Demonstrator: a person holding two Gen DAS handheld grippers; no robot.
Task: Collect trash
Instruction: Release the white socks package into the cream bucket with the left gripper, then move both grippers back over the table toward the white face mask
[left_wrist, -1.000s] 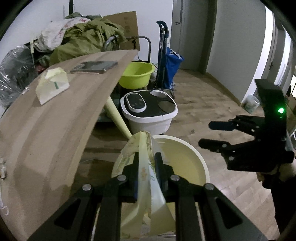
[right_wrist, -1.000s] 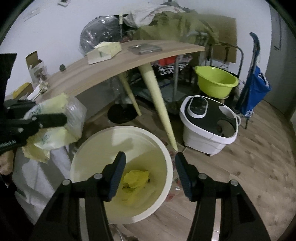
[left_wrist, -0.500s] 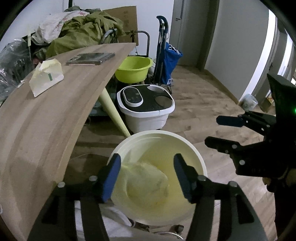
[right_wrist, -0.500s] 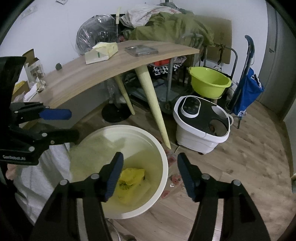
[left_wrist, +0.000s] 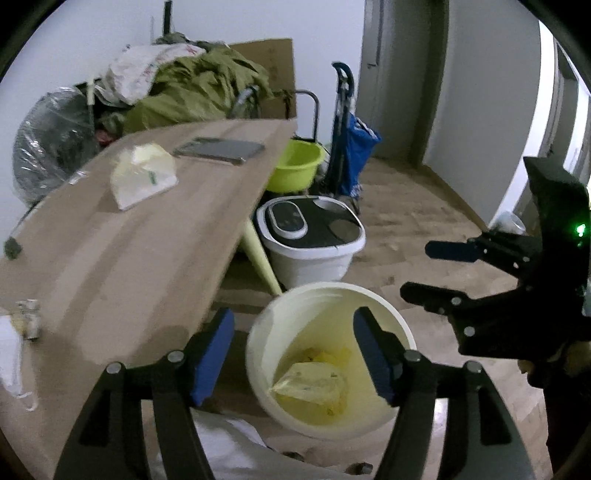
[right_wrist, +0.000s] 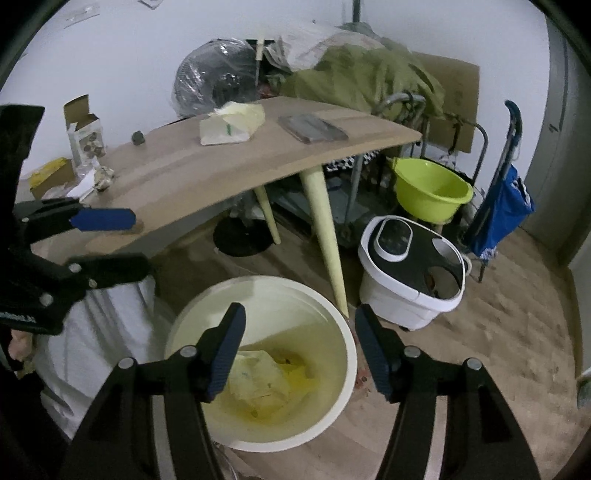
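Note:
A cream round bin (left_wrist: 391, 325) stands on the floor beside the wooden table (left_wrist: 122, 254); it also shows in the right wrist view (right_wrist: 343, 332). A yellowish plastic bag (left_wrist: 308, 382) lies inside it on yellow trash, as the right wrist view shows too (right_wrist: 258, 380). My left gripper (left_wrist: 293, 350) is open and empty above the bin's left rim. My right gripper (right_wrist: 297, 350) is open and empty over the bin. Another pale bag (left_wrist: 142, 175) lies on the table, and it shows in the right wrist view (right_wrist: 231, 123).
On the table lie a grey tablet (left_wrist: 219, 149), a small dark lump (left_wrist: 13, 247) and small boxes (right_wrist: 85, 136). A white foot bath (right_wrist: 410, 273), a green basin (right_wrist: 428, 192) and a blue trolley (right_wrist: 502, 206) stand on the floor. Clothes (right_wrist: 365, 77) are piled behind.
My left gripper opened and let go of the plastic bag, which dropped into the bin. Both grippers have since lifted and tilted up toward the table.

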